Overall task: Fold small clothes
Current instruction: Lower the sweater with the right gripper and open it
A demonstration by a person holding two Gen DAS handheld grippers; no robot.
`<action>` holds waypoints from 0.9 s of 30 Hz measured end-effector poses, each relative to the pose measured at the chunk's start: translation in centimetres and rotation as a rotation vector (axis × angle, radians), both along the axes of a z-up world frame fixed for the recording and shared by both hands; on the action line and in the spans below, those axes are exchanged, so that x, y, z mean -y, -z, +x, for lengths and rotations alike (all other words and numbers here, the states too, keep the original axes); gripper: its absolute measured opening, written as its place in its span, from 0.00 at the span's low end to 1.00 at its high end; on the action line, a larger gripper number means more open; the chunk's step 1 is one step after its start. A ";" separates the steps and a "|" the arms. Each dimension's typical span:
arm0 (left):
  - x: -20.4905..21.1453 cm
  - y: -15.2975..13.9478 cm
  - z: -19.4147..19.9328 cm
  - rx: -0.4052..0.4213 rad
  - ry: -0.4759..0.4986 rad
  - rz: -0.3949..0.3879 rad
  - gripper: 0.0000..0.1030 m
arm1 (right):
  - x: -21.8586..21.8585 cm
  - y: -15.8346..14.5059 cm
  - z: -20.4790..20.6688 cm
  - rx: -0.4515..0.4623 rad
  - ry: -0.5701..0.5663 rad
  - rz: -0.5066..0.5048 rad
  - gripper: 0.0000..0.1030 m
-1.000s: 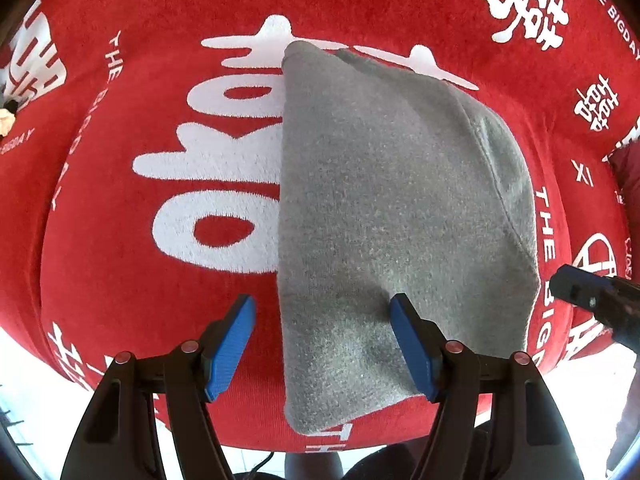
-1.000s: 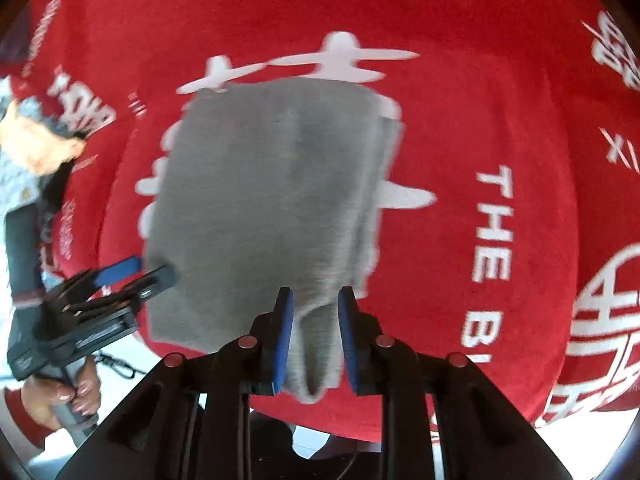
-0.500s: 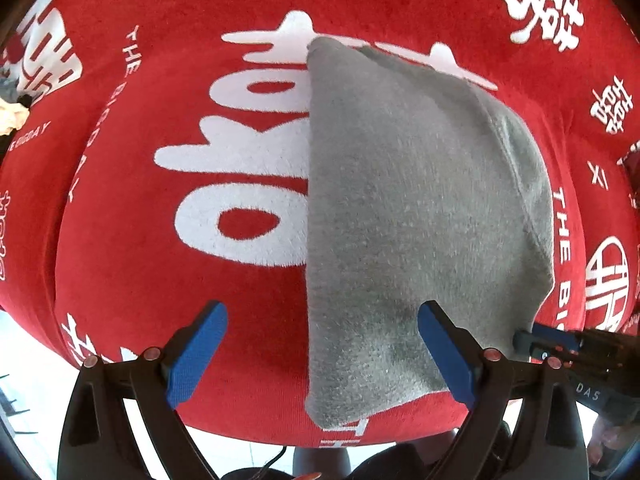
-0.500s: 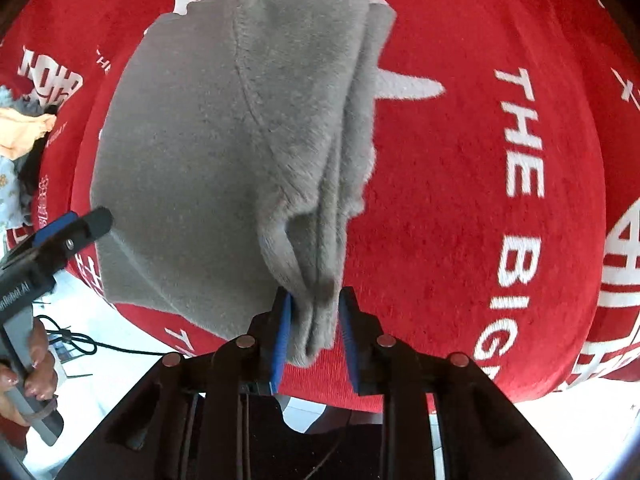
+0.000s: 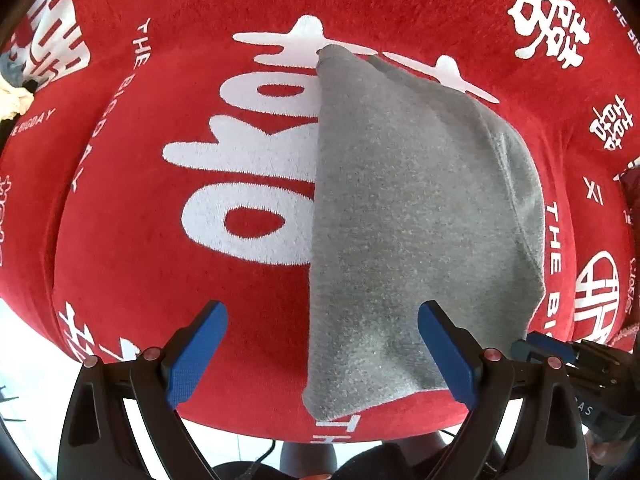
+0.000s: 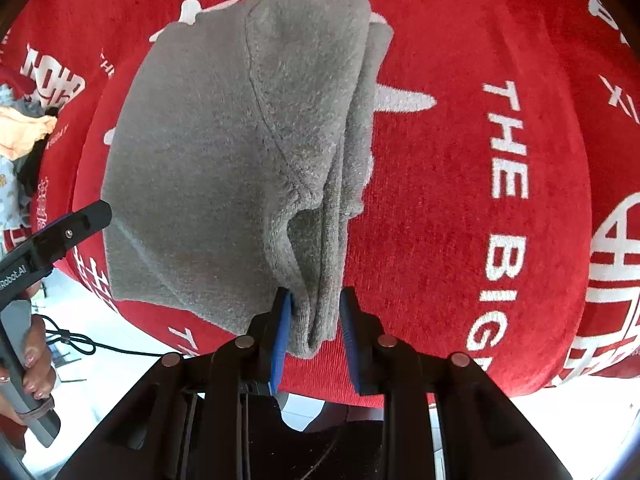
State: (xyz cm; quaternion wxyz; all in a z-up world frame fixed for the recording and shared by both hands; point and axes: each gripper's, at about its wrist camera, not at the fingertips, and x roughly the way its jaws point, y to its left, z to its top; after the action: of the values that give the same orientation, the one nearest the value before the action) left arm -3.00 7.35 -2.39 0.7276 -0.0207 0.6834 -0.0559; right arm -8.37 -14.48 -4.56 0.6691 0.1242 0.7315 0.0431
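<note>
Finishing the fold: right gripper (image 6: pixel 314 332) opening around the folded grey fleece garment (image 5: pixel 416 216), left gripper (image 5: pixel 320 354) hanging wide open, empty. Next, probably lifting clear without dragging.

The left gripper (image 5: pixel 322 350) points straight down with its jaws spread wide, gripping nothing. The right gripper (image 6: pixel 314 338) points steeply downward; its jaws are opening with grey fabric between the blue pads (image 6: pixel 280 336).
</note>
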 end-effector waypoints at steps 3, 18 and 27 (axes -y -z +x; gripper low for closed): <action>0.0 -0.2 0.0 0.001 -0.002 0.027 0.94 | 0.5 -1.0 -0.2 0.013 0.017 -0.008 0.39; 0.2 -3.8 -1.4 0.014 0.081 0.105 0.94 | -0.9 -4.7 1.4 0.049 0.039 -0.056 0.66; -0.2 -8.0 -1.5 0.023 0.121 0.115 1.00 | -2.4 -9.0 1.2 0.097 0.033 -0.086 0.79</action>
State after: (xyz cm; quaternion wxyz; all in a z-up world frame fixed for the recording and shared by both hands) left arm -4.52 7.54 5.64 0.7308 0.0630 0.6769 -0.0607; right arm -7.16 -12.08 4.44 0.7090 0.1051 0.6973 0.0067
